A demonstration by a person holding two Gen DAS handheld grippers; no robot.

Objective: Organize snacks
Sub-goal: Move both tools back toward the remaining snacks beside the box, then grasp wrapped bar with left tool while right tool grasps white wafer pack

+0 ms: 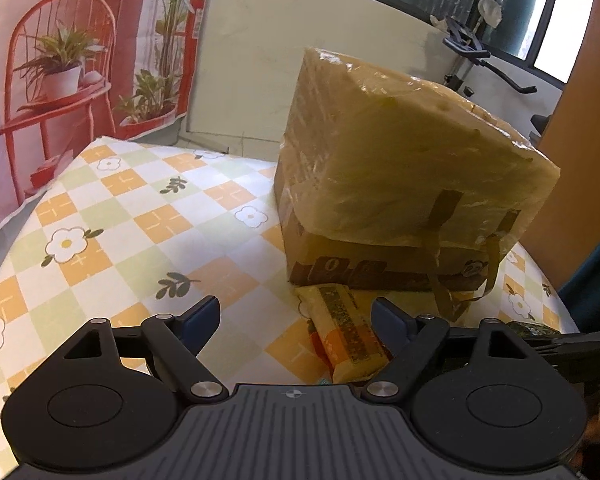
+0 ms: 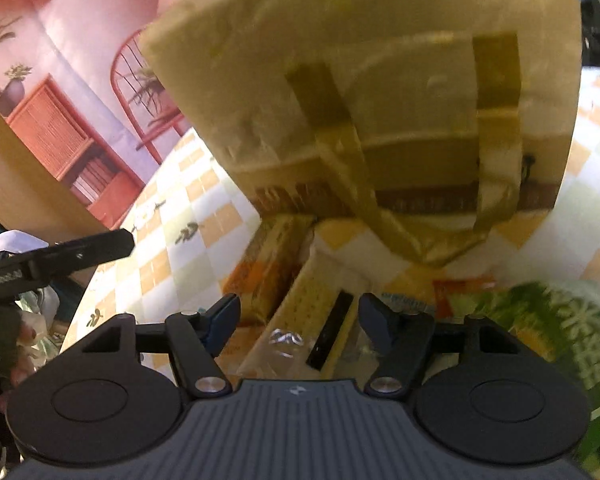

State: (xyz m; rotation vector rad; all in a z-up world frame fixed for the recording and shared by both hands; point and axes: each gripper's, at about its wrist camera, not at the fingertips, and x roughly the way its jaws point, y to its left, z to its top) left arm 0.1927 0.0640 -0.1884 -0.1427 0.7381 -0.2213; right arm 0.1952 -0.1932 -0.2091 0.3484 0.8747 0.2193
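Now we centre the right gripper (image 2: 298,314), jaws apart, over the cracker pack (image 2: 320,300) at six o'clock below the box (image 2: 360,80); left gripper (image 1: 296,316) waits open, empty.

My left tongs (image 1: 296,312) and right tongs (image 2: 296,312) are matte black, with blue-padded fingers (image 1: 200,316), silver pivot screws and ribbed housings.

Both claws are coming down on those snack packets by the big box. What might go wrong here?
The right gripper straddles a cracker packet lying tight against a yellow-orange packet; it might pinch both or crush crackers. A tape strap dangling from the plastic-wrapped box could snag. The left gripper works close by, so they might bump.
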